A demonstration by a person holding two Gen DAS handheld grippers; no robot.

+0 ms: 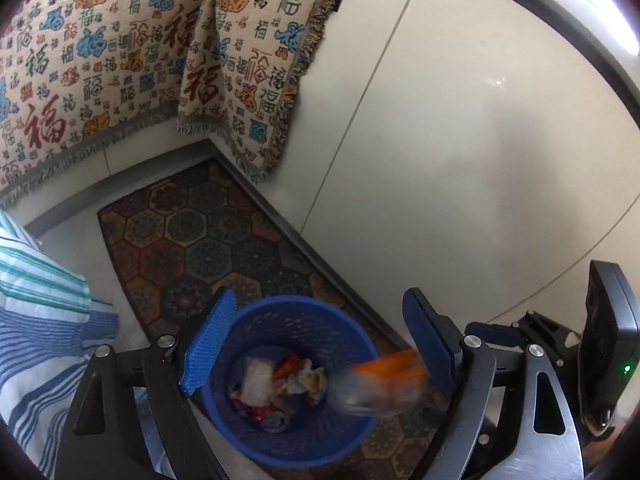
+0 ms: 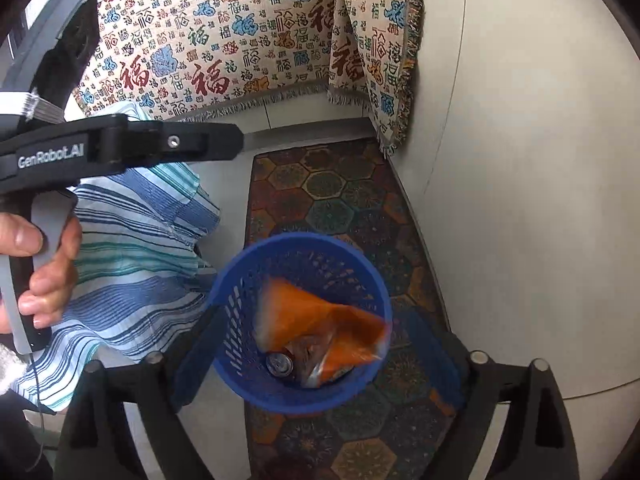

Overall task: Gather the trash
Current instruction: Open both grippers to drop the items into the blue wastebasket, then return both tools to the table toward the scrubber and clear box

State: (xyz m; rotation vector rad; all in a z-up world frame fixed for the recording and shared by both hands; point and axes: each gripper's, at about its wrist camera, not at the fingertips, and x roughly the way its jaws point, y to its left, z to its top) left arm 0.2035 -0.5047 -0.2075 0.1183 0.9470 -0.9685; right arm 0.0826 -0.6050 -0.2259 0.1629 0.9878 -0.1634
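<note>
Both grippers are parked right over the blue mesh wastebasket (image 2: 300, 324), which sits on a hexagon-pattern rug (image 2: 340, 200) on the floor. The left gripper (image 1: 320, 344) has its jaws wide apart with nothing pinched between them. The right gripper (image 2: 316, 376) also has its jaws spread, gripping nothing. An orange snack wrapper (image 2: 320, 328) is blurred in the basket's mouth, clear of both sets of pads. Down in the bottom there's crumpled paper (image 1: 308, 376), red scraps and a drink can (image 2: 280, 364). A hand (image 2: 40, 264) holds the left gripper's handle. Striped cloth (image 2: 132, 264) lies just beside the basket, with a patterned throw (image 1: 120, 60) hanging behind.
</note>
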